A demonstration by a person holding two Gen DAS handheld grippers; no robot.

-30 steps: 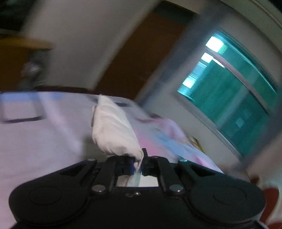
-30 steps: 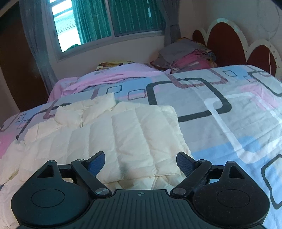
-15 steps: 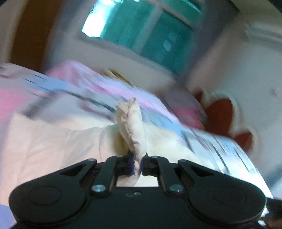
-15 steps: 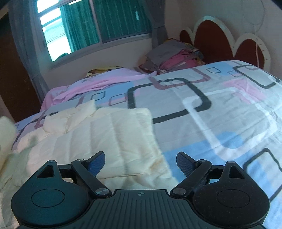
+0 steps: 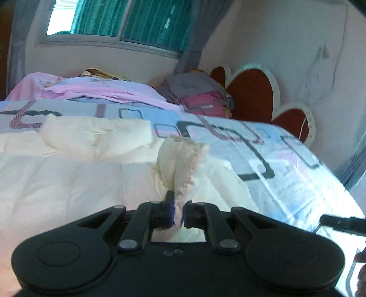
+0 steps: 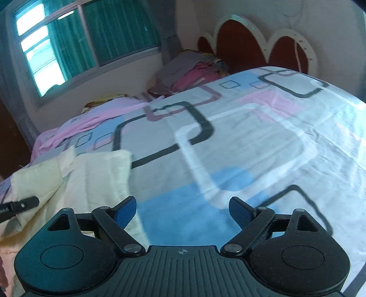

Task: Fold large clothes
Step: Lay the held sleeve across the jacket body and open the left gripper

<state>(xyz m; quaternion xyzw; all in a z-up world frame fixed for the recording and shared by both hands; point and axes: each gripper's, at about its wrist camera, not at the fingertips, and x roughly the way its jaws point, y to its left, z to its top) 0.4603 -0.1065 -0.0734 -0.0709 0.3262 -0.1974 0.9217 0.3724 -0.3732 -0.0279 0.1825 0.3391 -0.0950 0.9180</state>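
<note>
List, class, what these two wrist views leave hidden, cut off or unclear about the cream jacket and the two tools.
- Cream jacket, left wrist view: near part hidden by the left tool; left edge cut off.
- Cuff clamped in the left tool: the fabric between its pads is hidden.
- Right wrist view: jacket's left part cut off by the edge.
- Right tool: open and empty; what lies below its body is hidden.

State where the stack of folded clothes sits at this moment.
In both wrist views the stack of folded clothes lies at the far end of the bed, against the scalloped red headboard, right of the window.
</note>
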